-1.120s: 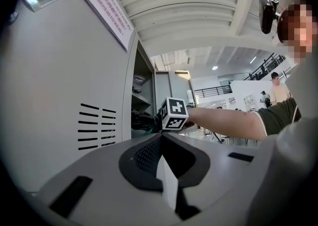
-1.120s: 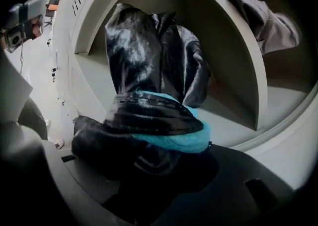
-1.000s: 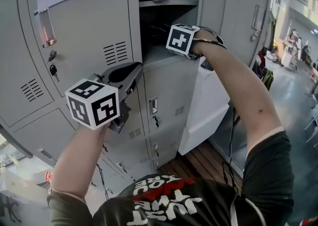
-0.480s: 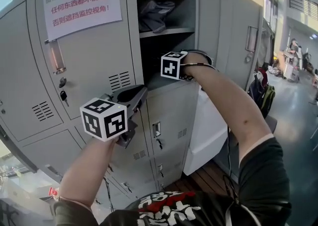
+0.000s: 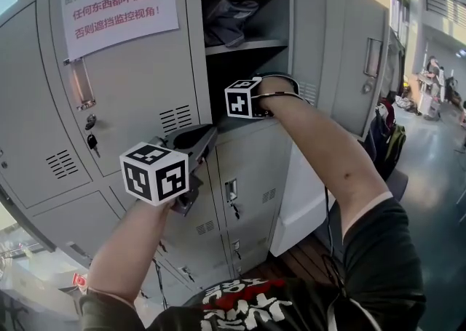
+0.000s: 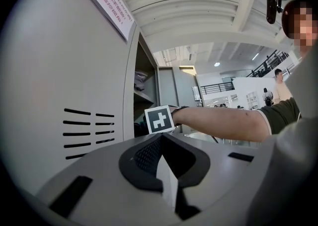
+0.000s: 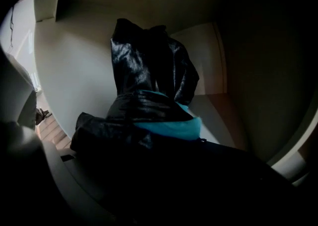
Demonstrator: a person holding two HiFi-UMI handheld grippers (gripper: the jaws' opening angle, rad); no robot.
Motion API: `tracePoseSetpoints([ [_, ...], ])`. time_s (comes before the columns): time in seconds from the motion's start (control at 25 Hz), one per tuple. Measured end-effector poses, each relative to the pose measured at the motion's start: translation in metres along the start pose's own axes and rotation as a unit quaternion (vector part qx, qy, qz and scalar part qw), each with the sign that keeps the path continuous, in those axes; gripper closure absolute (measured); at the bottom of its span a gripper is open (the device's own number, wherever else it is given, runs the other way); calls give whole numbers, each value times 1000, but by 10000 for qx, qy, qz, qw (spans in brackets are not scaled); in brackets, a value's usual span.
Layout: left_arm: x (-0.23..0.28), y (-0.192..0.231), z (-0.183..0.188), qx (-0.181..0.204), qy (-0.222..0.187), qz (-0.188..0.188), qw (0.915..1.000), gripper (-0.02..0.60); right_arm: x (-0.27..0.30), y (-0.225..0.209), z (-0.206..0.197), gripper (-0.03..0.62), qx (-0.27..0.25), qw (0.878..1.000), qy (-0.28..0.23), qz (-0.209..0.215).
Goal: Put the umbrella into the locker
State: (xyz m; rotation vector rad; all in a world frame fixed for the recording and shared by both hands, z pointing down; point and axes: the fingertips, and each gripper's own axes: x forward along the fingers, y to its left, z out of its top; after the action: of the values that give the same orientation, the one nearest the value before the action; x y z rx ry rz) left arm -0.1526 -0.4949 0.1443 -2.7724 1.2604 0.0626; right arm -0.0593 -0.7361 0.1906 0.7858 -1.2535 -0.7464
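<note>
The umbrella point(image 7: 149, 96), folded, black with a teal lining, fills the right gripper view. It leans against the pale back wall inside the open locker point(image 5: 306, 31). Its lower folds lie across my right gripper point(image 7: 149, 165), whose jaws are dark and opening with the umbrella still between them. In the head view only that gripper's marker cube point(image 5: 242, 98) shows at the mouth of the lower compartment, under the shelf point(image 5: 244, 46). My left gripper point(image 5: 207, 133) is held level in front of the closed door point(image 5: 131, 89) to the left, shut on nothing.
Folded clothing point(image 5: 229, 20) lies on the shelf above. The locker's door point(image 5: 364, 53) stands open to the right. A paper notice point(image 5: 120, 4) and a key point(image 5: 91, 144) are on the left door. Bags point(image 5: 386, 140) sit on the floor at the right.
The right gripper has moved a little left and deeper into the lower compartment, rolling as it went. The head view has tilted upward. The left gripper has stayed put.
</note>
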Motion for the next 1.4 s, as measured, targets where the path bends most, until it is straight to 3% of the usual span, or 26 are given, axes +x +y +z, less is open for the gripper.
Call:
tracePoseSetpoints([
  [0.12,-1,3,-1,-12,7,30,10000,581,1,-5,14,298,-106,9995,-210,-194],
  [0.24,-1,7,-4,-1,31,58,10000,581,-4,-7,34,288,22,9968,-786,-147],
  [0.4,-1,9,-9,-17,65,60,10000,581,-15,-7,53,265,455,9872,-1522,160],
  [0.8,-1,11,-13,-25,96,56,9999,581,-50,-4,46,255,1373,9540,-2531,834],
  [1.12,2,8,-7,90,57,63,9999,581,-86,-3,48,256,2190,8986,-3680,959],
  [1.4,3,4,-10,104,44,66,9999,581,-137,-4,27,256,2896,8327,-4650,805],
])
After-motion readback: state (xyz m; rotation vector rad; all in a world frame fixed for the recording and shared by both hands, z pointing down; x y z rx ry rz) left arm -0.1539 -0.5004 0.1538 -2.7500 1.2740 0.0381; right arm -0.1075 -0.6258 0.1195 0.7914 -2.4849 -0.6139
